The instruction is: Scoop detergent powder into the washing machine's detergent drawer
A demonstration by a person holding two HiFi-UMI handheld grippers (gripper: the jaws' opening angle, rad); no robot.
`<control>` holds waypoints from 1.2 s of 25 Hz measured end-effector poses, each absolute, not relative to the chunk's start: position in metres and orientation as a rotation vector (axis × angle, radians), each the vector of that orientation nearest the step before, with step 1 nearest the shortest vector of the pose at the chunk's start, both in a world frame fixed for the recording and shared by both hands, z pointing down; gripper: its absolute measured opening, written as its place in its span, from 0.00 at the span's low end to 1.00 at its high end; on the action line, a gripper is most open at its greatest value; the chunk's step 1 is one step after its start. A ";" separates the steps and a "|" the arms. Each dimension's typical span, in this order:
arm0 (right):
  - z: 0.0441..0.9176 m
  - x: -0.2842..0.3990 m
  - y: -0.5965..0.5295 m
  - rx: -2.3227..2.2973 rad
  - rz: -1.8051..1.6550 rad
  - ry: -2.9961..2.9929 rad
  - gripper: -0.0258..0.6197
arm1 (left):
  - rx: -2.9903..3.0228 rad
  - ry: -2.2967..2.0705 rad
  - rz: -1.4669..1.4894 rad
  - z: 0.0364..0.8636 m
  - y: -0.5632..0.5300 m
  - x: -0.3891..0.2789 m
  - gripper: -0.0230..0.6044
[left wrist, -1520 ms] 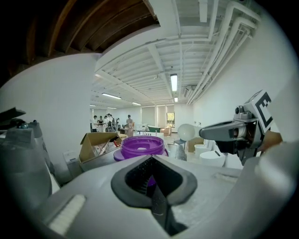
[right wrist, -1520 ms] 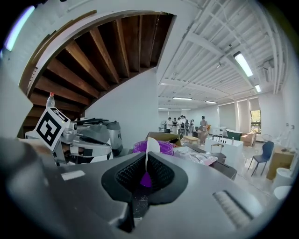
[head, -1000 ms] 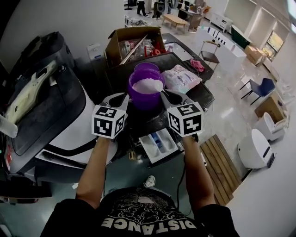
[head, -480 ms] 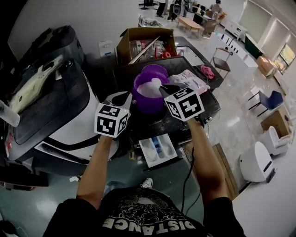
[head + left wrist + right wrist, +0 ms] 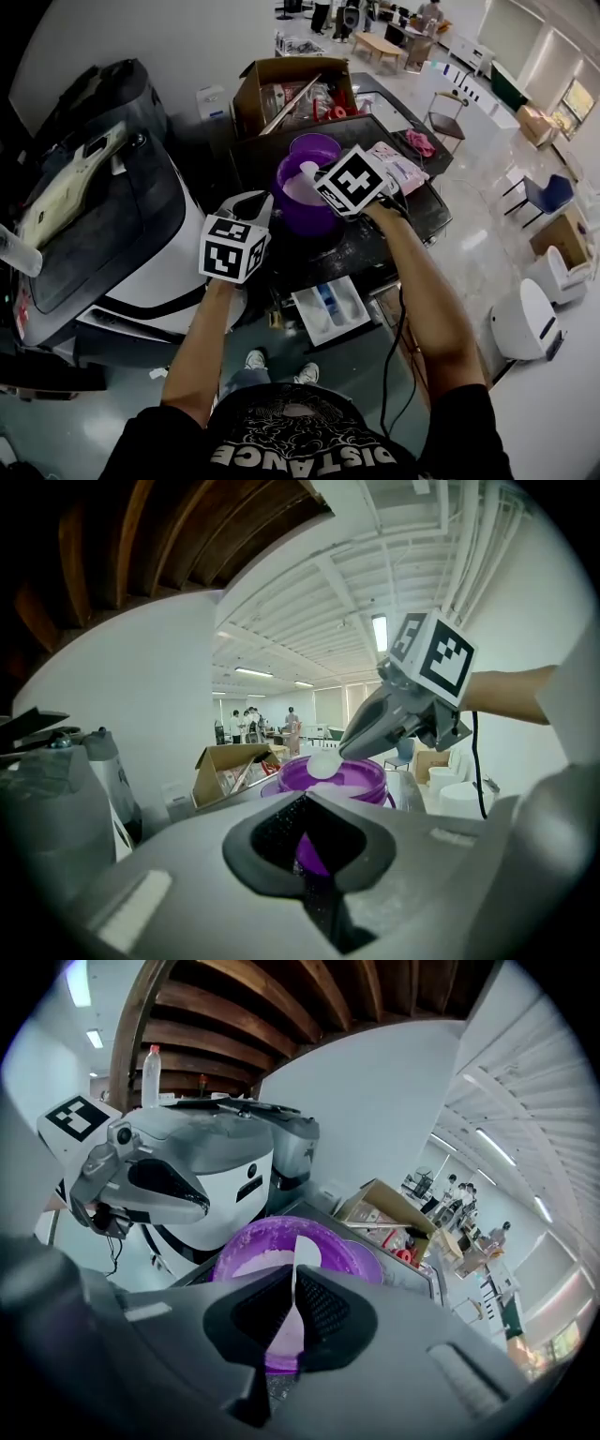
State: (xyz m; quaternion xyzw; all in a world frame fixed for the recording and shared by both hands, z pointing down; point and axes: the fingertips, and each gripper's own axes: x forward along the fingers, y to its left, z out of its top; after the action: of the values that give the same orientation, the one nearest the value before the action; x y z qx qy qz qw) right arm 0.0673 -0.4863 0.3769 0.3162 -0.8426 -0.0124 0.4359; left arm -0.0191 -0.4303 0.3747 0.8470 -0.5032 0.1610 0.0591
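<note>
A purple tub (image 5: 302, 202) of white powder stands on the dark washer top (image 5: 375, 239), its lid (image 5: 316, 144) lying behind it. My left gripper (image 5: 260, 203) is shut on the tub's left rim; purple wall shows between its jaws (image 5: 312, 841). My right gripper (image 5: 317, 174) is shut on a white scoop (image 5: 302, 1252), holding it tilted over the powder (image 5: 253, 1265). From the left gripper view the scoop bowl (image 5: 323, 764) hangs just above the tub rim under the right gripper (image 5: 349, 750). The white detergent drawer (image 5: 328, 310) is pulled out below the tub.
A large white and dark machine (image 5: 103, 206) fills the left side. An open cardboard box (image 5: 292, 89) and a pink bag (image 5: 401, 165) lie behind and right of the tub. Wooden slats (image 5: 412, 352) lie on the floor at the right.
My right gripper has swung up and left with the scoop, from beside the tub to over its right rim. The left gripper has stayed on the tub.
</note>
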 end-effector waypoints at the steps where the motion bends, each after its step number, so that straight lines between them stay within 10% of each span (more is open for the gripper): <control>1: 0.379 0.065 -0.489 0.778 -0.026 -2.078 0.09 | 2.569 -1.517 0.488 0.375 -0.432 -0.021 0.04; 30: 0.447 0.060 -0.511 0.666 0.175 -1.697 0.09 | 2.677 -1.298 0.470 0.388 -0.462 -0.041 0.04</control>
State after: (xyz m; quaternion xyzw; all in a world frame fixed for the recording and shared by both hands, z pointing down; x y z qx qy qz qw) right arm 0.0598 -0.5109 0.4467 0.2885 -0.7347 0.0757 0.6094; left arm -0.0411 -0.4618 0.3881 0.8870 -0.4300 0.1556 0.0647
